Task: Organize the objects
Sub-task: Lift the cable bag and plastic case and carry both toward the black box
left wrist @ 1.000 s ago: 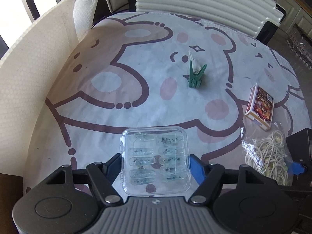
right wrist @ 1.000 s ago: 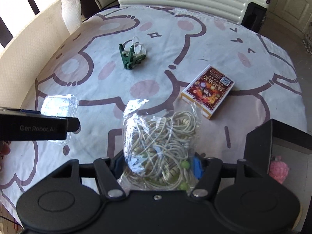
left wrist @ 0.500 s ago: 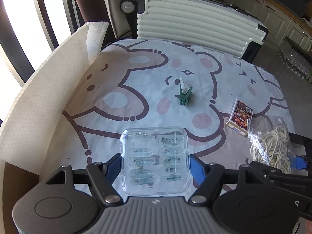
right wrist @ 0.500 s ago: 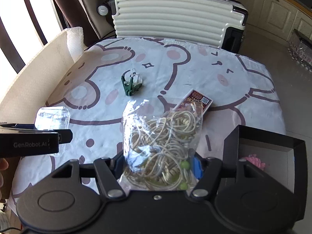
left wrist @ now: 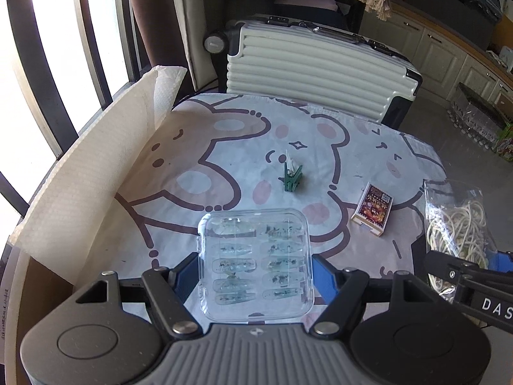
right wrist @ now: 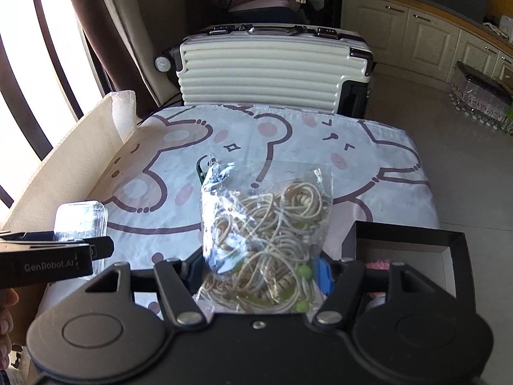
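Left wrist view shows the left claw [left wrist: 255,271] pinching a clear plastic case [left wrist: 255,264] above the worktop [left wrist: 198,173], the right claw [right wrist: 261,268] pinching a bag of cords [right wrist: 266,234]; slick plastic could slip free.

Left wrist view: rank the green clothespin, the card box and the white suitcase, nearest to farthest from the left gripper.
From the left gripper:
1. card box, on the cloth, to the right
2. green clothespin, mid-table, straight ahead
3. white suitcase, beyond the table's far edge
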The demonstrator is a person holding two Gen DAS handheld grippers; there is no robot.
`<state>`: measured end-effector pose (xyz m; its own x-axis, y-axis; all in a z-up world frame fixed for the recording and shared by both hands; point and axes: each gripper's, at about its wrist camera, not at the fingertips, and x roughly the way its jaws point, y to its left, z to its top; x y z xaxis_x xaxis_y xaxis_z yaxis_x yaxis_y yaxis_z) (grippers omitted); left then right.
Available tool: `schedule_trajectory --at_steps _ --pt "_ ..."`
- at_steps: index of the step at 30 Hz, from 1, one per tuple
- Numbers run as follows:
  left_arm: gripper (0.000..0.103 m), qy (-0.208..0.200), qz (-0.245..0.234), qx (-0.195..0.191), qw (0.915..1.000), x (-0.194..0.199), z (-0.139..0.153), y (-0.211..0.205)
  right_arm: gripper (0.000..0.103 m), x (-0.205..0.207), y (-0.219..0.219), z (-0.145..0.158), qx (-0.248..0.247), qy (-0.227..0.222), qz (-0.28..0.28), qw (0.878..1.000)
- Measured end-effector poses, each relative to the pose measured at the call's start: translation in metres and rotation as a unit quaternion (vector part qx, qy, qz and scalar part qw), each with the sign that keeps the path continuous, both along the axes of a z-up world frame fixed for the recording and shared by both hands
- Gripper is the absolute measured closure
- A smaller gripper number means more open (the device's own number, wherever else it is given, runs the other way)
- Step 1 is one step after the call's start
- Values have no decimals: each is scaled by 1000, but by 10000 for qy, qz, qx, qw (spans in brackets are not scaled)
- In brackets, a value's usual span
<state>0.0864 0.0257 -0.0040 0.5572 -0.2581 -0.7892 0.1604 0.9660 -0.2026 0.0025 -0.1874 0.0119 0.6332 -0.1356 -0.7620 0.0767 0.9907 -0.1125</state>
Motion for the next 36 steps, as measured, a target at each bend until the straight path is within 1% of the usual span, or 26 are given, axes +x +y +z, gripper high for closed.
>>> schedule_trajectory --at_steps 5,18,21,26,36 --pt "30 -45 29 -134 9999 -12 6 0 37 -12 -1 13 -24 -142 -17 9999" --pt "30 -185 46 -158 9997 -25 21 -5 37 -25 -14 23 54 -280 -136 9995" --pt "30 -248 -4 -136 9996 -25 22 -12 37 -26 -18 24 64 -288 -156 9994" --pt "30 -215 -125 -155 9996 -23 20 -28 37 -28 -33 27 66 -323 -237 9992" --pt "30 -188 -460 -326 9982 -20 19 -75 37 -39 -84 31 66 -349 -685 9970"
